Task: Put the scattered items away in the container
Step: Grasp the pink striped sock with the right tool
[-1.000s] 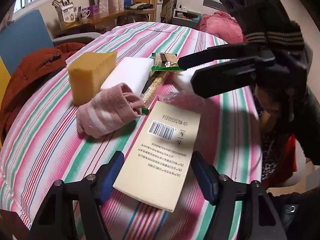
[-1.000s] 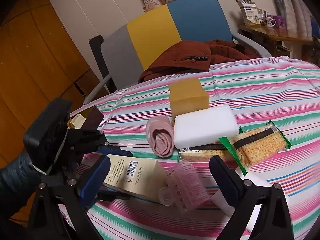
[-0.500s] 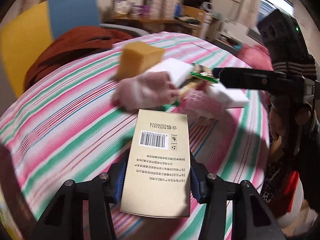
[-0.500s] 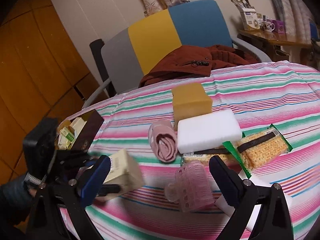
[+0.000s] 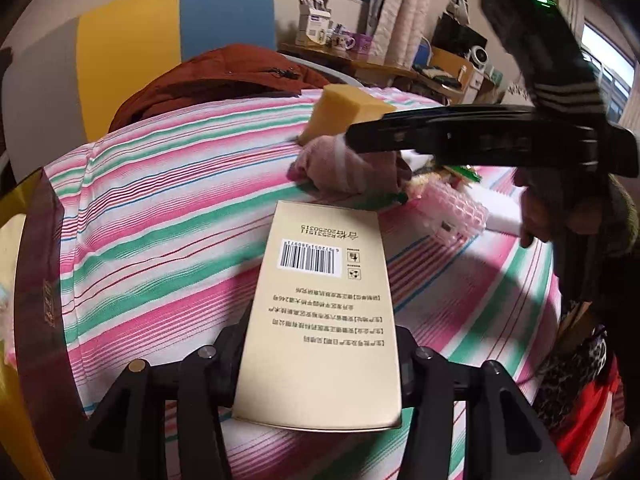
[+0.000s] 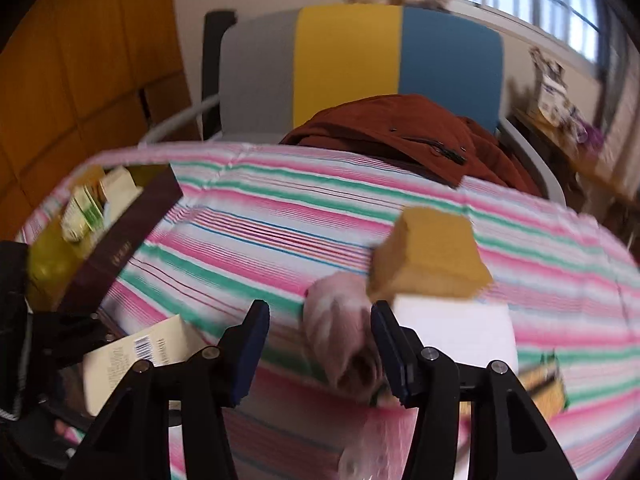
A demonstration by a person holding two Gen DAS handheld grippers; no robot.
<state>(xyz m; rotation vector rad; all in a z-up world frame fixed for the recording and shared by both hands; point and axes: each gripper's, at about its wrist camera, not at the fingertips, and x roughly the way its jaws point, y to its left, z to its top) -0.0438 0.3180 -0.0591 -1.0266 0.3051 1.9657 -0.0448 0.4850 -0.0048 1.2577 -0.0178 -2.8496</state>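
My left gripper is shut on a beige box with a barcode, held above the striped cloth; its jaws are opening slightly with the box still pressed between them. The same beige box shows at lower left in the right wrist view. My right gripper straddles a rolled pink sock; its jaws are closing, the right pad touches the sock and the left pad stands apart. The dark brown container, with small packets inside, sits at the table's left; its wall is near the held box.
A yellow sponge and a white sponge lie right behind the sock. A pink hair roller and a cracker pack lie nearby. A chair with a rust-red coat stands behind the table.
The left gripper closed on the beige box, lifted it and swung left toward the container. The right gripper moved from the hair roller to over the sock, and its jaws narrowed.
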